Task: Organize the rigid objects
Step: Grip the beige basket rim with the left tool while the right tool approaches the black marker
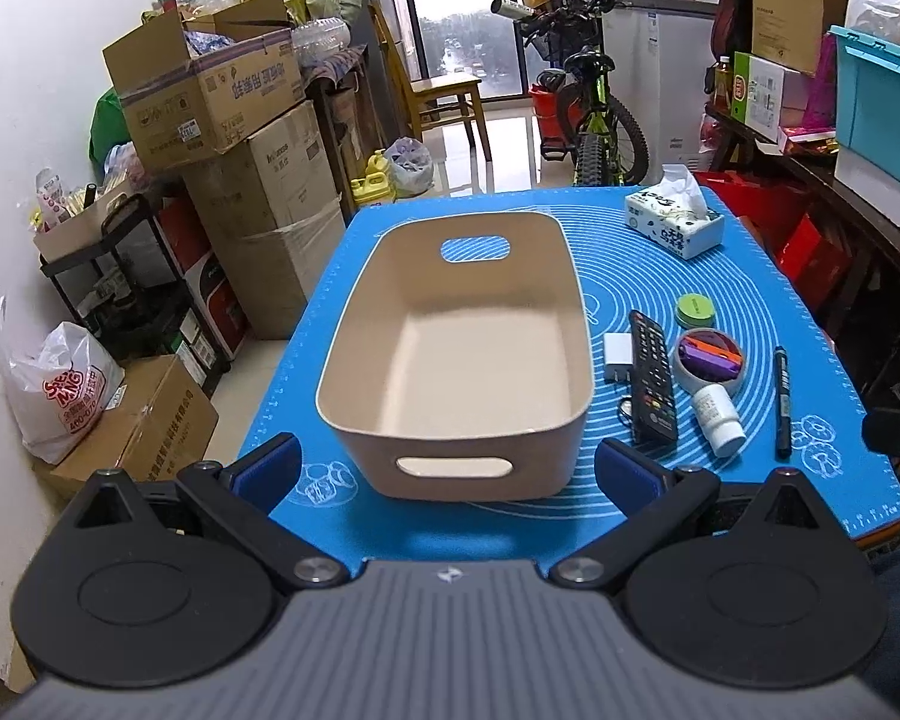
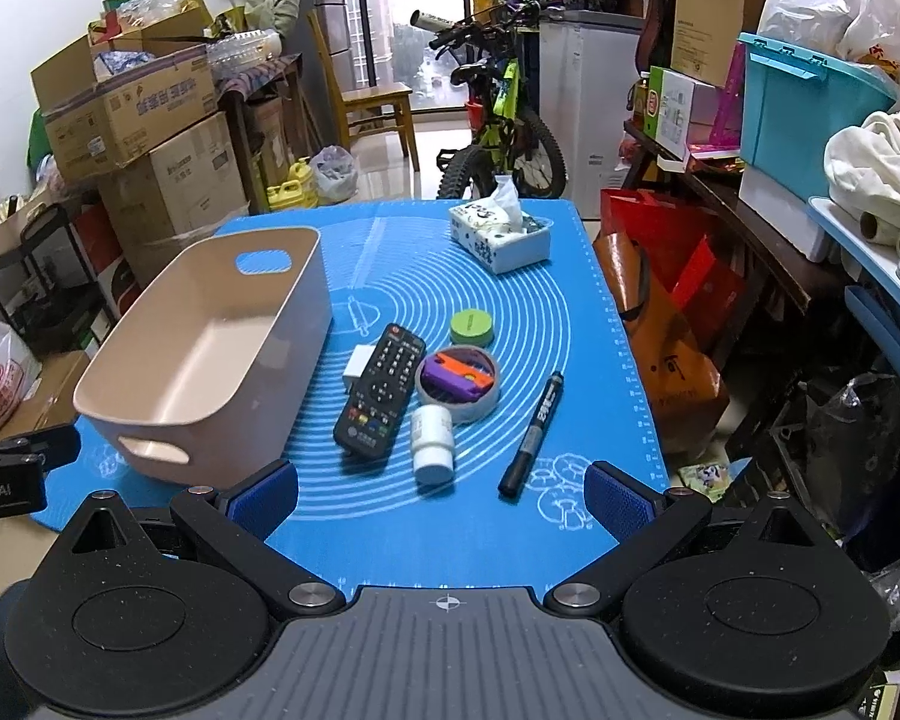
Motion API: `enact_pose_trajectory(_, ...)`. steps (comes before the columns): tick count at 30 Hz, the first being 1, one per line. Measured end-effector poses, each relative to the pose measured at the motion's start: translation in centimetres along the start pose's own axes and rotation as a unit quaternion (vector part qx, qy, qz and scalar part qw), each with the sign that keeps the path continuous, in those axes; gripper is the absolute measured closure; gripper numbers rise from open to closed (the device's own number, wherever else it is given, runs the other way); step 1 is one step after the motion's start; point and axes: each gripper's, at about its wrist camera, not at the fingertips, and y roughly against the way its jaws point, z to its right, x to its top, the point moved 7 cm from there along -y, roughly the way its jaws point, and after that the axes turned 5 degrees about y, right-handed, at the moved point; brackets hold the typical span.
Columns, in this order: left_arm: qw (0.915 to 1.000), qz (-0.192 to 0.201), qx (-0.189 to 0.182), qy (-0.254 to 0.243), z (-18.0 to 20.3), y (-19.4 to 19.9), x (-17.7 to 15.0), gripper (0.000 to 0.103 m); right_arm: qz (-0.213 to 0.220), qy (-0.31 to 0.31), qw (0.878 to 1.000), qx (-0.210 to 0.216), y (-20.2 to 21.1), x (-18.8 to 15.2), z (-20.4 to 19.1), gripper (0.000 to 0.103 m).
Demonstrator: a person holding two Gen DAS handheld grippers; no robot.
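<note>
An empty beige bin (image 1: 456, 354) (image 2: 210, 354) stands on the blue mat (image 1: 630, 264) (image 2: 438, 516). To its right lie a black remote (image 1: 651, 384) (image 2: 381, 393), a white charger (image 1: 617, 355) (image 2: 357, 367), a white pill bottle (image 1: 719, 417) (image 2: 432, 441), a tape roll holding purple and orange pieces (image 1: 709, 357) (image 2: 459, 381), a green round tin (image 1: 695, 309) (image 2: 471, 326) and a black marker (image 1: 782, 401) (image 2: 532, 435). My left gripper (image 1: 447, 471) is open and empty just before the bin. My right gripper (image 2: 441, 498) is open and empty just before the bottle and marker.
A tissue box (image 1: 673, 222) (image 2: 501, 234) sits at the mat's far right. Cardboard boxes (image 1: 222, 120) and a black rack (image 1: 114, 276) stand left of the table, a bicycle (image 2: 504, 126) behind it, red bags (image 2: 672, 276) and loaded shelves (image 2: 810, 120) to the right.
</note>
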Motion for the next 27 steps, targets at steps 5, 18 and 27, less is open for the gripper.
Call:
enact_pose_trajectory(5,0.9999,-0.01,0.002,-0.003,-0.9,-2.0,0.8,0.001,0.002,-0.009,1.0,-0.008,-1.8,1.3,0.2,0.003)
enact_pose_trajectory(18,0.9986,-0.052,-0.002,0.012,-5.3,-8.8,3.3,0.001,-0.015,-0.016,0.999,-0.04,-8.1,3.3,0.2,0.003)
enact_pose_trajectory(27,0.9975,-0.068,-0.004,-0.019,-6.1,-14.1,5.7,0.001,-0.035,-0.01,0.998,-0.057,-12.9,4.2,0.7,0.003)
